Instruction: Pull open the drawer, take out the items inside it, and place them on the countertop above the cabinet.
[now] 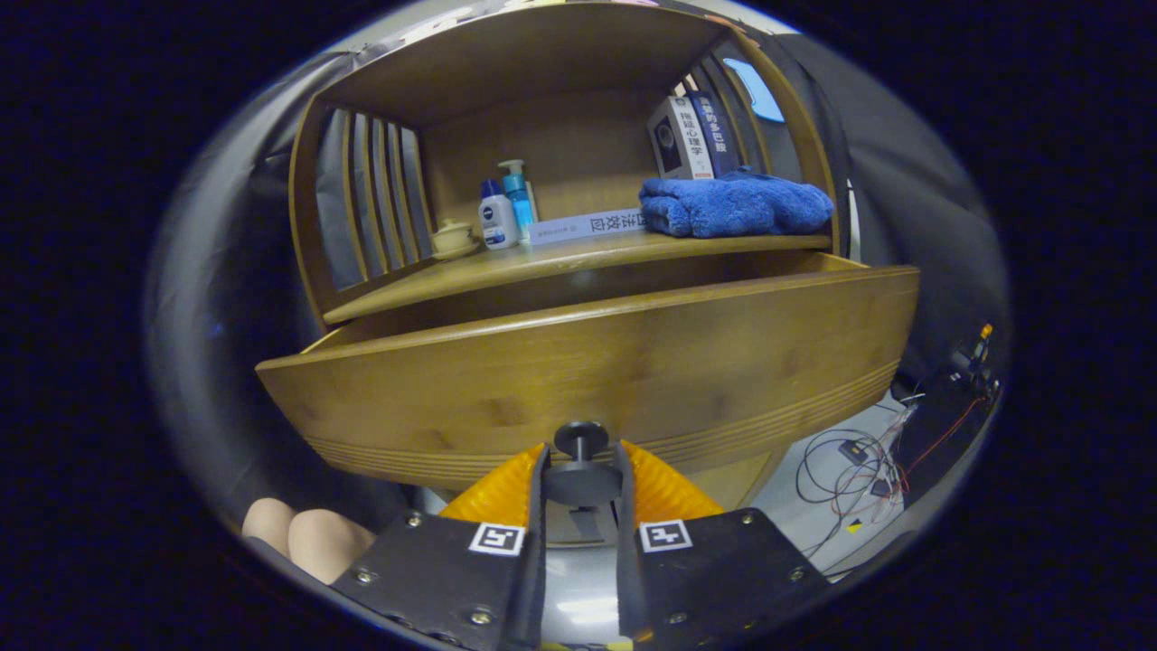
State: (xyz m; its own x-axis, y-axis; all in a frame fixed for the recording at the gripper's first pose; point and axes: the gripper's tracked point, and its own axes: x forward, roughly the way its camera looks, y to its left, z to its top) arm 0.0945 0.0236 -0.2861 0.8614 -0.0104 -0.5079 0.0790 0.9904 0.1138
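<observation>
The gripper [581, 466] is clenching the dark round knob [581, 470] of the drawer [587, 362], one finger pressing on each side of the knob's disc, with the knob's stem running into the drawer's wooden front just ahead of the fingers. The drawer is standing pulled out from the cabinet [759, 461], its curved front panel leaning toward the camera. The inside of the drawer is lying hidden behind that front panel — whatever it is holding cannot be made out from here.

Above the drawer, the countertop [578, 258] is carrying several things under a wooden shelf frame. A folded blue towel [737, 206] is lying at the countertop's right end, with two upright books [694, 136] leaning behind it against the slatted side. A flat white book [587, 226] is lying near the middle, its far end partly covered by the towel. Toward the left, a white bottle with a blue cap [497, 215] and a blue pump bottle [518, 194] are standing side by side, and a small cream lidded cup [452, 239] is sitting just left of them — its details are too small to tell.

Below the drawer on the right, loose cables [859, 457] are trailing across the pale floor. Beside the gripper's body on the left, the person's fingers [307, 538] are showing, cut off at the view's rim.
</observation>
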